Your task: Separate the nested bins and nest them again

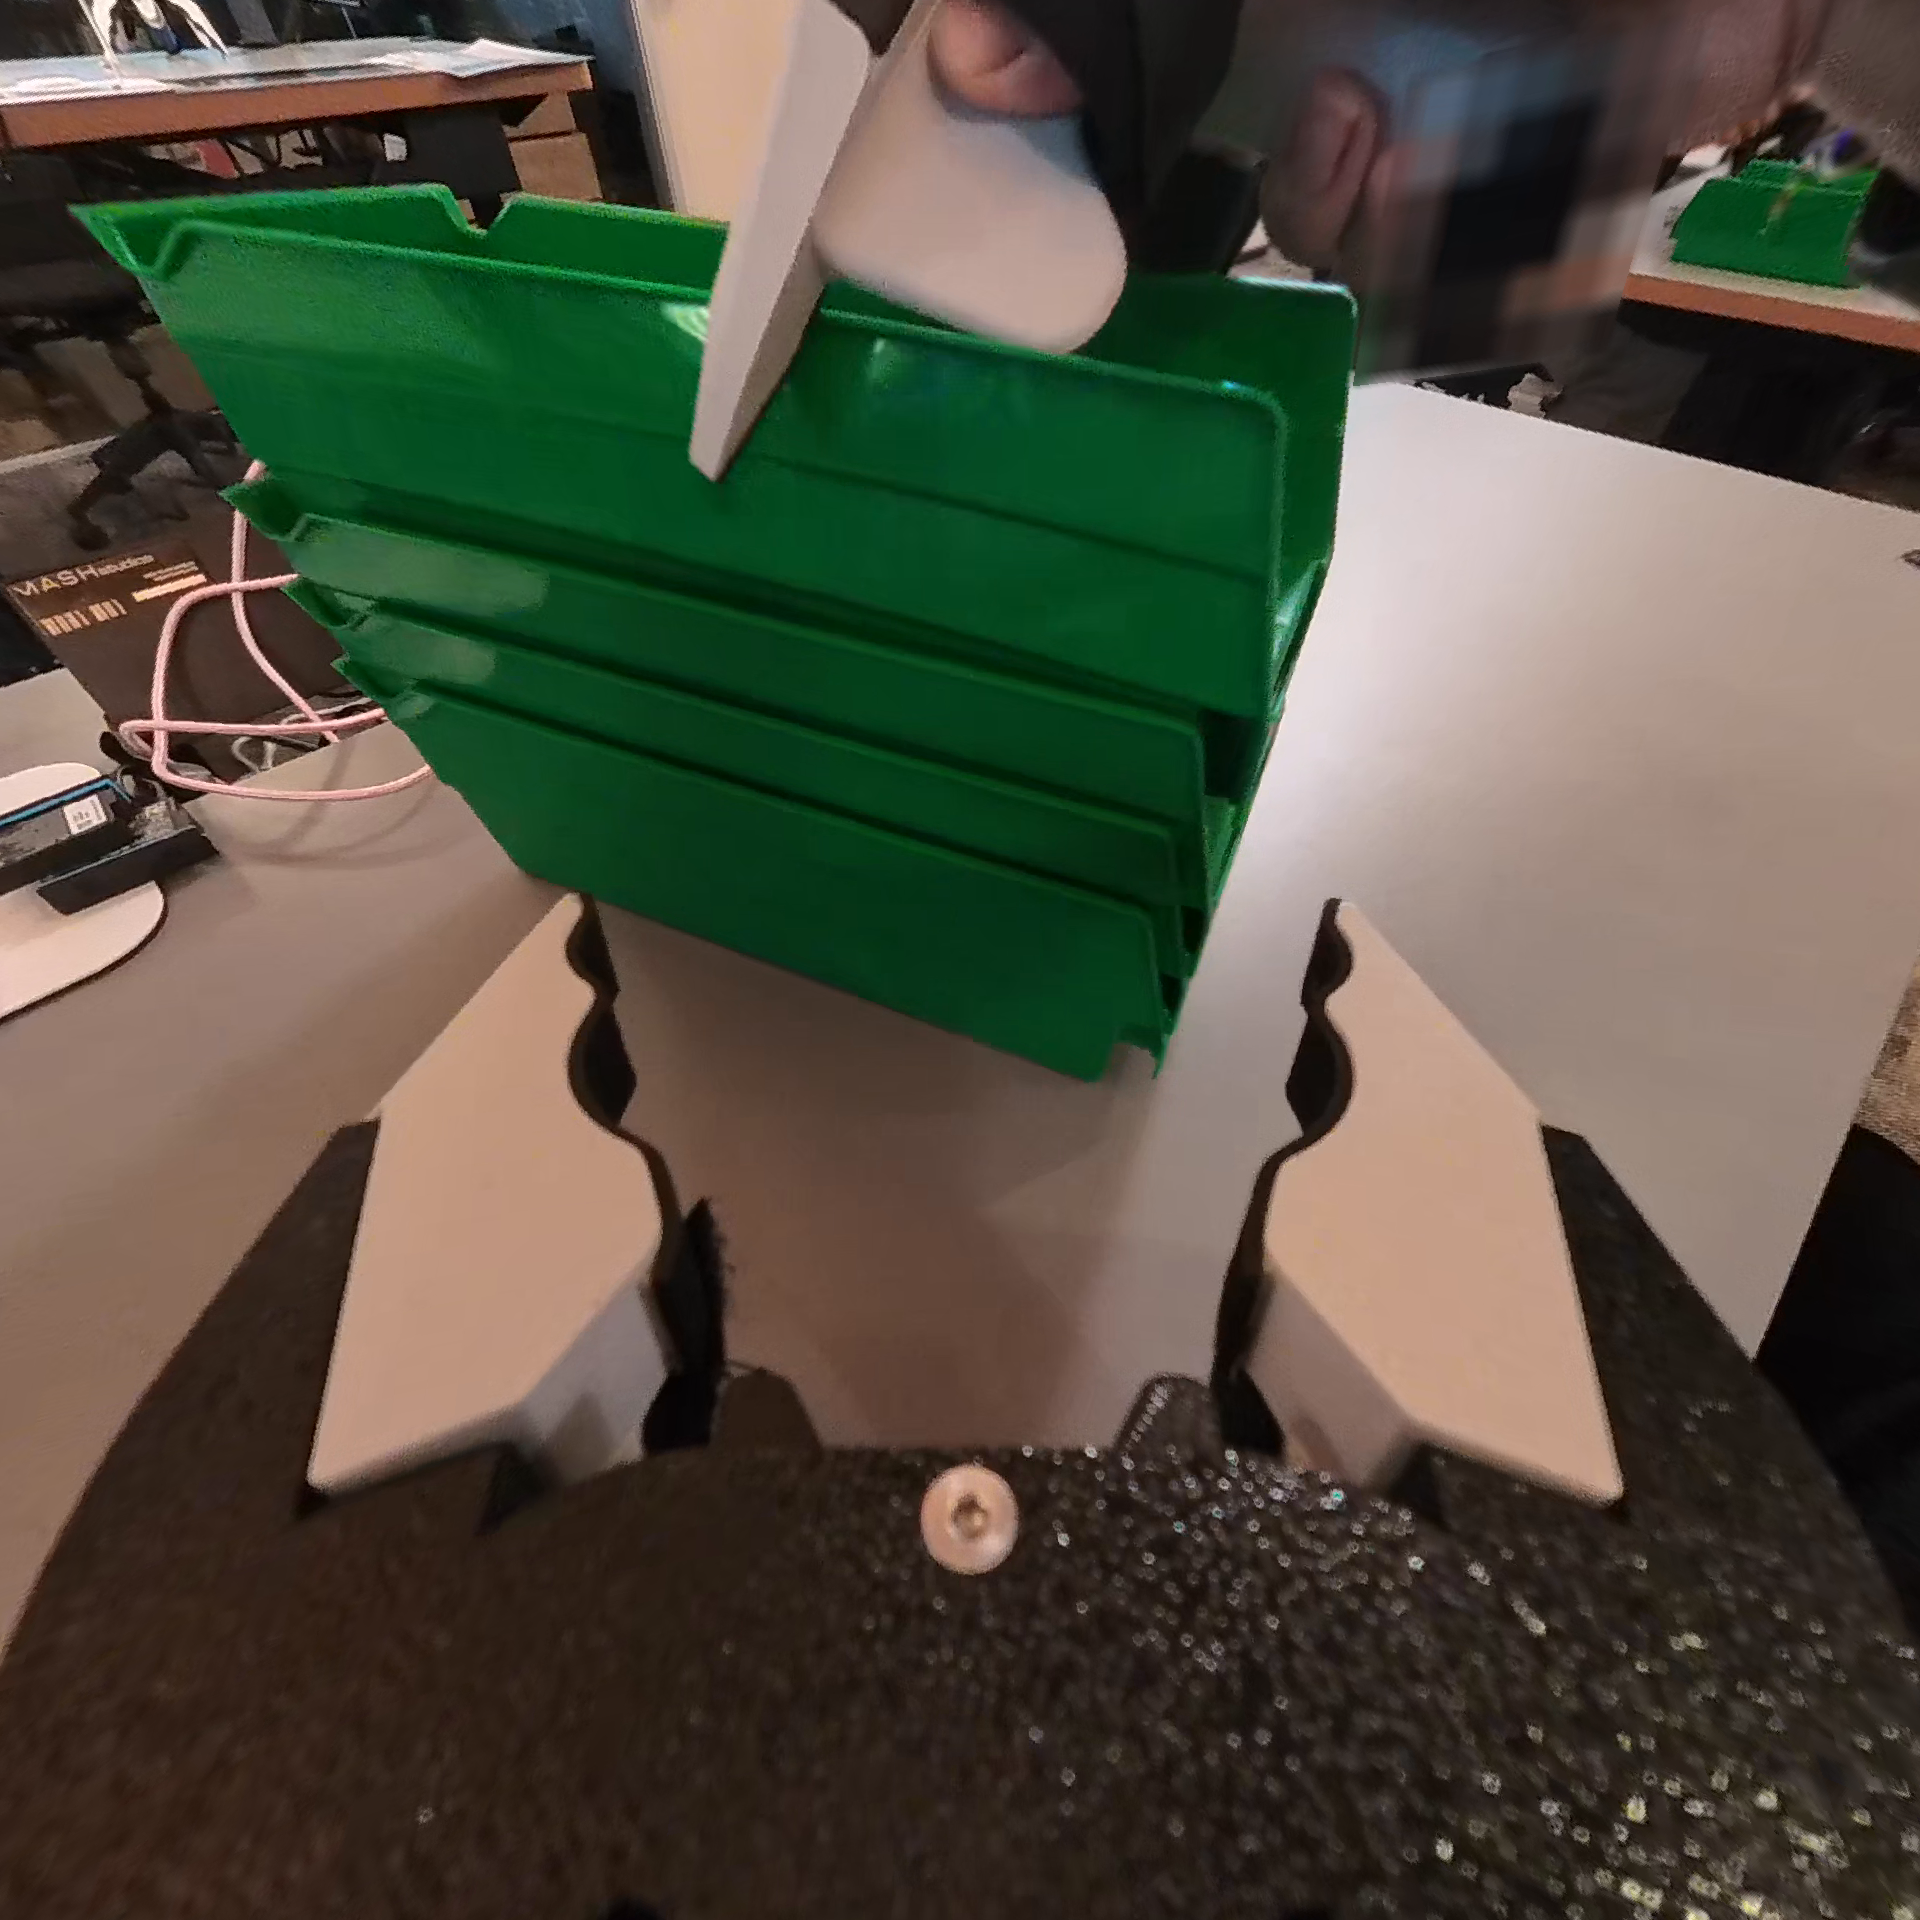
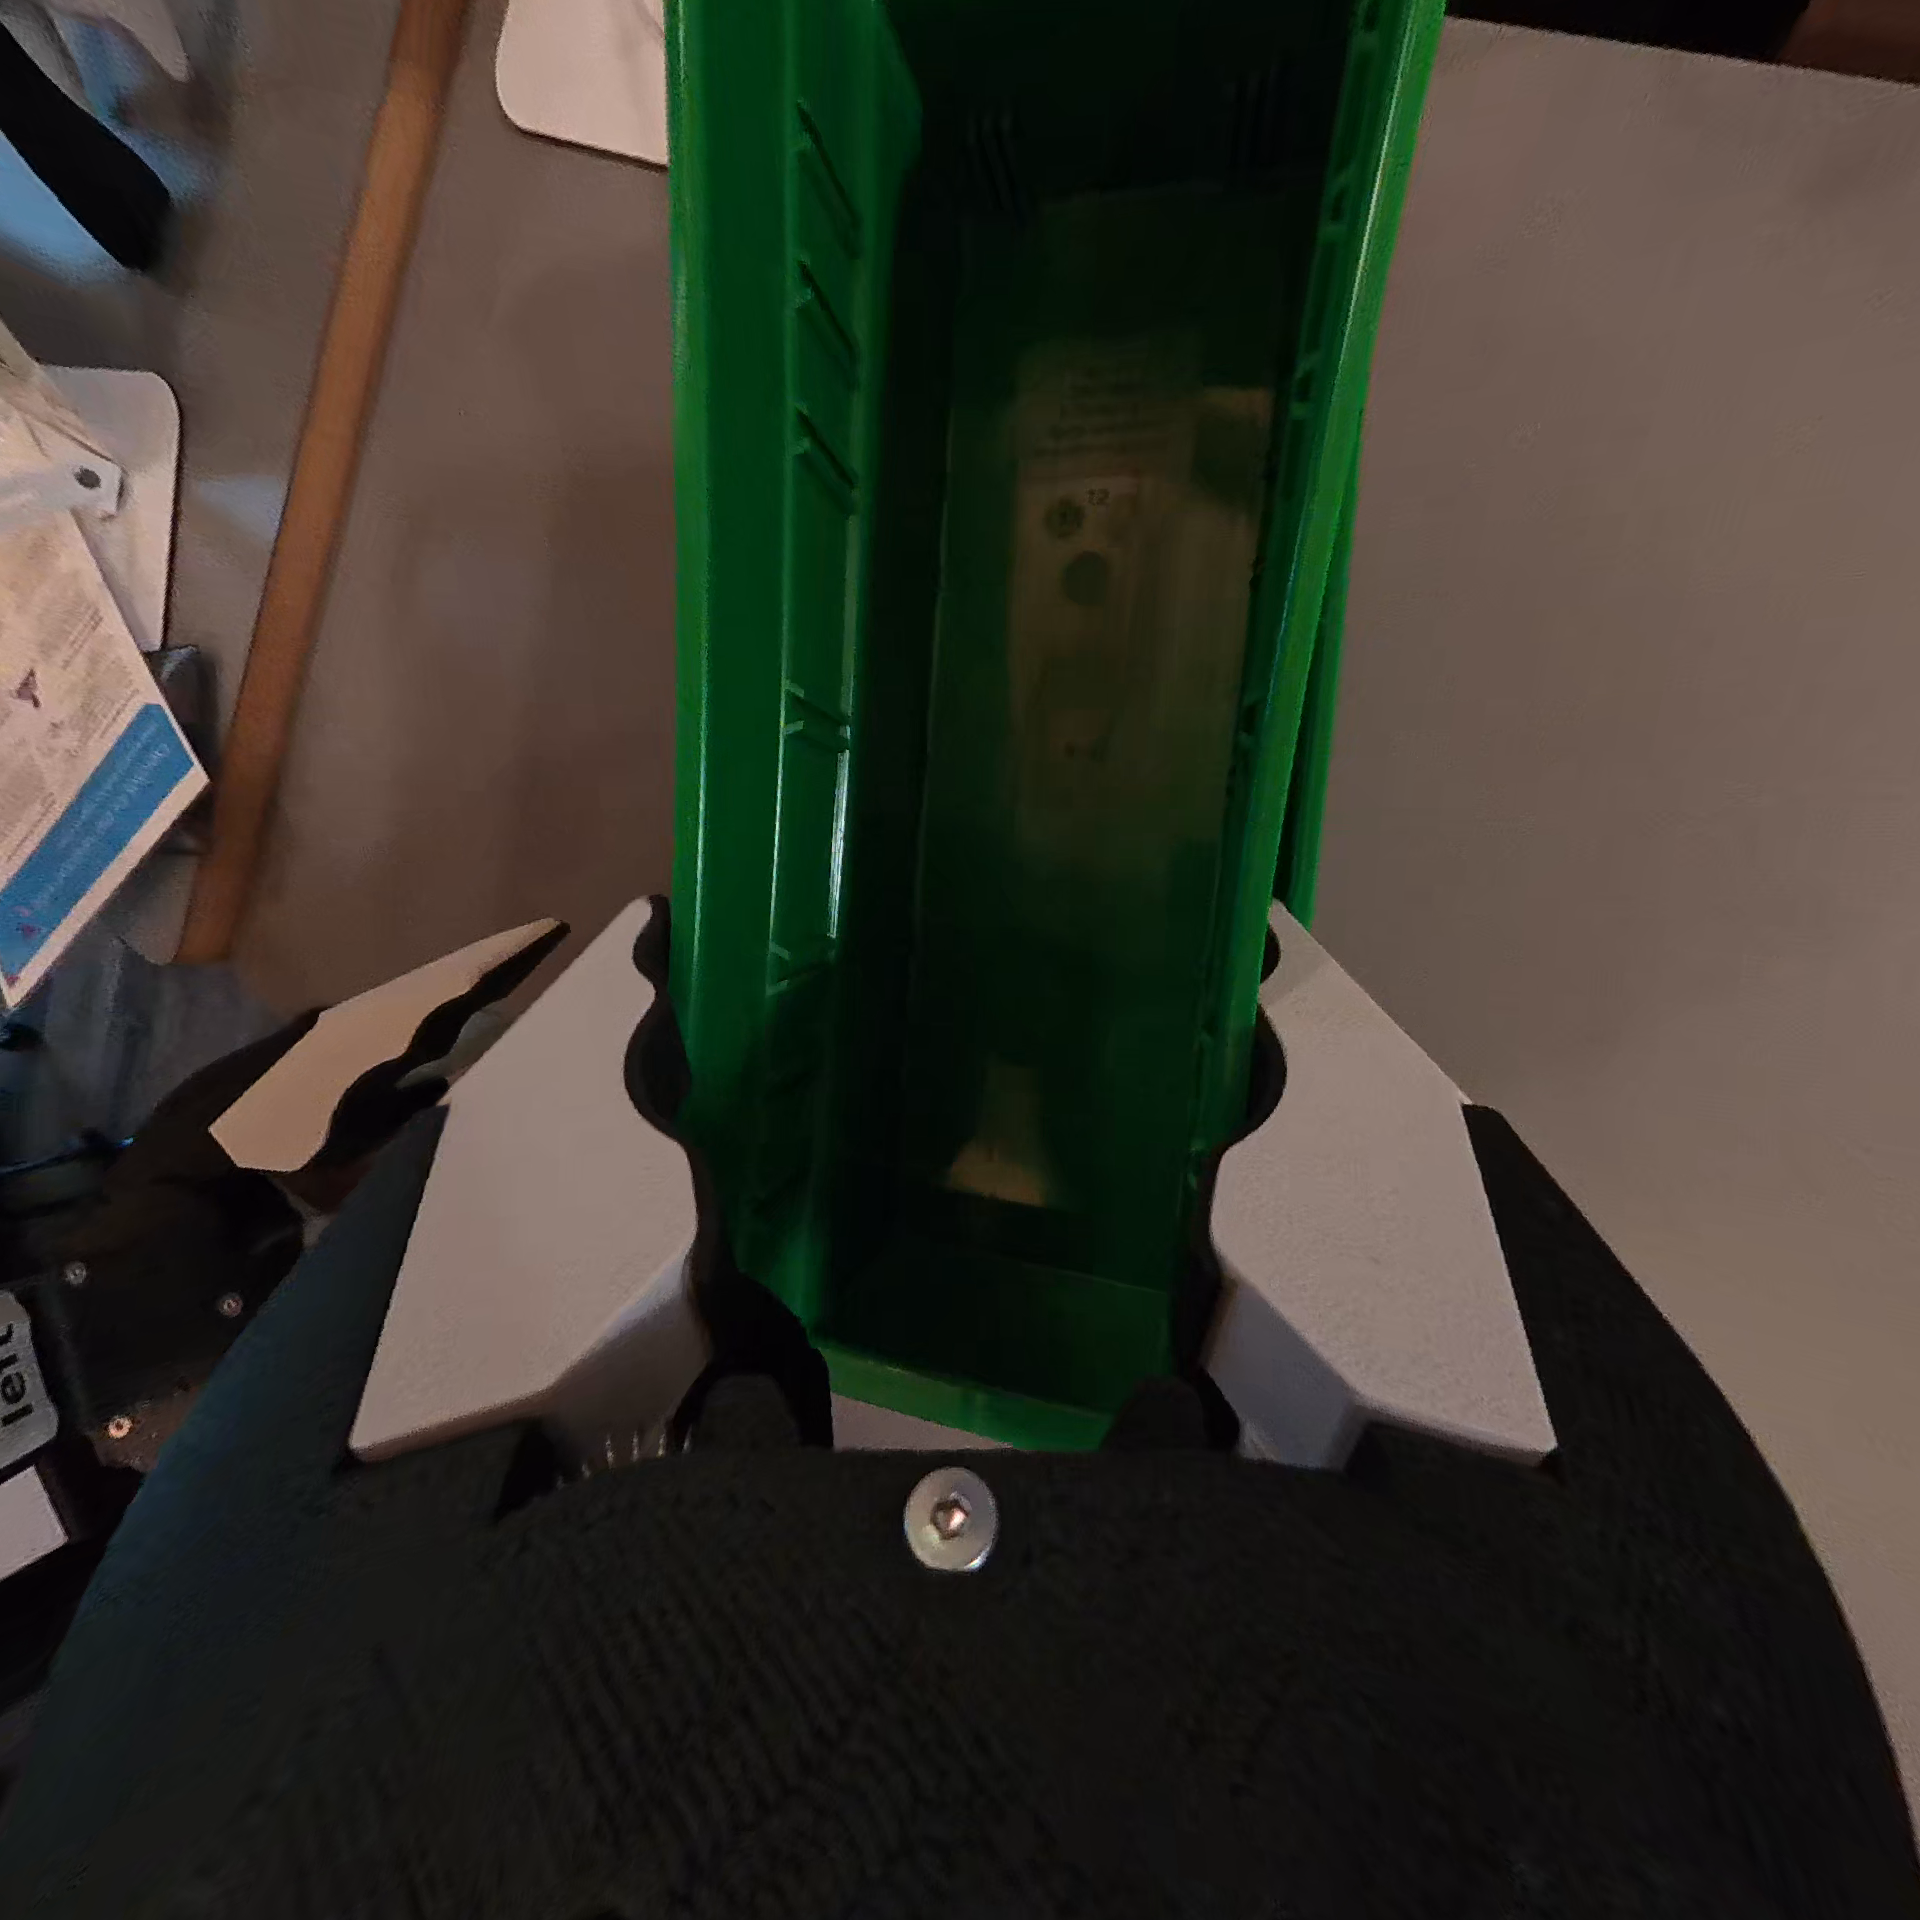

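A stack of several nested green bins (image 1: 790,810) stands on the white table (image 1: 1558,779), just ahead of my left gripper (image 1: 958,925), which is open and empty and close to the lowest bin's side. The top bin (image 1: 935,468) stands higher out of the stack than the others. The right gripper's fingers (image 1: 764,260) reach down over its rim from above. In the right wrist view I look down into this top bin (image 2: 769,623). My right gripper (image 2: 966,914) is shut across its two long walls. A pale label shows through the bin's floor.
A pink cable (image 1: 208,675) and a black device on a white pad (image 1: 62,831) lie left of the stack. Another green bin (image 1: 1766,223) sits on a far desk. Papers (image 2: 73,727) and a wooden strip (image 2: 322,468) are at the left. One left gripper finger (image 2: 343,1060) shows.
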Motion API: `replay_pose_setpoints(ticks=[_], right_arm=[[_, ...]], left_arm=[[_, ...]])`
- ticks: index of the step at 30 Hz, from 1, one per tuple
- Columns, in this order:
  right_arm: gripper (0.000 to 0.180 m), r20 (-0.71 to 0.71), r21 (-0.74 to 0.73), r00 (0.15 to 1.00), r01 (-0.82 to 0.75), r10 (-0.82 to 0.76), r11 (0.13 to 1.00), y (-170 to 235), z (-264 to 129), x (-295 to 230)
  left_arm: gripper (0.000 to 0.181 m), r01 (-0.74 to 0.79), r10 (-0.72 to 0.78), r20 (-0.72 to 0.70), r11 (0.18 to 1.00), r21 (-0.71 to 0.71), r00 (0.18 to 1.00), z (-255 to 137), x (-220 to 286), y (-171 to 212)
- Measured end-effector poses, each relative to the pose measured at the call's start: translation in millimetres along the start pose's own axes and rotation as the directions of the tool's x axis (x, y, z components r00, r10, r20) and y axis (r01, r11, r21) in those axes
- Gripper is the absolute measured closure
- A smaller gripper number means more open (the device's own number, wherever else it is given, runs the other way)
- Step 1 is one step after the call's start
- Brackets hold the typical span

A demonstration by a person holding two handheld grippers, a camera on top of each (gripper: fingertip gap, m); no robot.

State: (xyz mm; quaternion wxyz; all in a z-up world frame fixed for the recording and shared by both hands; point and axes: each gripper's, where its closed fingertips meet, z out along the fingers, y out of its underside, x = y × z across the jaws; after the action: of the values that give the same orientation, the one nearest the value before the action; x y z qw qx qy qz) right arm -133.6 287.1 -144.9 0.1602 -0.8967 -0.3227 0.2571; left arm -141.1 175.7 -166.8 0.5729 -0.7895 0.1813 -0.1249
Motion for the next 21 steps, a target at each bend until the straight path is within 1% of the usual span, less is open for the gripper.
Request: replay_pose_setpoints(ticks=[1,6,9,11,13,15,17,19,21], right_arm=[[0.073,-0.006,0.005,1.000,0.006,-0.006,1.000,0,1,0],[0.070,-0.108,-0.006,0.991,0.081,-0.081,0.997,6,9,1],[0.067,-0.116,-0.002,0.990,0.079,-0.078,0.997,6,10,1],[0.061,-0.104,-0.006,0.991,0.083,-0.084,0.996,7,10,-1],[0.057,-0.027,0.018,0.997,0.066,-0.065,0.998,4,7,-9],[0.036,0.091,0.048,0.995,0.034,-0.038,0.998,1,2,-20],[0.031,0.143,0.057,0.989,0.026,-0.034,0.998,1,0,-22],[0.019,0.197,0.062,0.980,0.027,-0.039,0.998,1,-3,-29],[0.019,0.216,0.054,0.975,0.041,-0.051,0.998,4,-6,-30]], left_arm=[[0.052,-0.001,0.001,-0.001,1.000,0.000,1.000,1,1,0],[0.052,-0.002,0.002,-0.003,1.000,-0.006,1.000,2,1,1],[0.052,-0.001,0.001,0.000,1.000,-0.007,1.000,2,1,1],[0.052,-0.001,0.001,0.000,1.000,-0.008,1.000,2,1,2],[0.052,-0.001,0.001,-0.001,1.000,-0.010,1.000,3,1,2],[0.051,-0.001,0.001,-0.002,1.000,-0.016,1.000,5,1,3],[0.051,-0.003,0.003,-0.002,1.000,-0.022,1.000,6,2,4],[0.051,-0.006,0.006,-0.003,1.000,-0.026,1.000,8,2,5],[0.051,-0.007,0.007,-0.003,1.000,-0.030,1.000,8,2,6]])
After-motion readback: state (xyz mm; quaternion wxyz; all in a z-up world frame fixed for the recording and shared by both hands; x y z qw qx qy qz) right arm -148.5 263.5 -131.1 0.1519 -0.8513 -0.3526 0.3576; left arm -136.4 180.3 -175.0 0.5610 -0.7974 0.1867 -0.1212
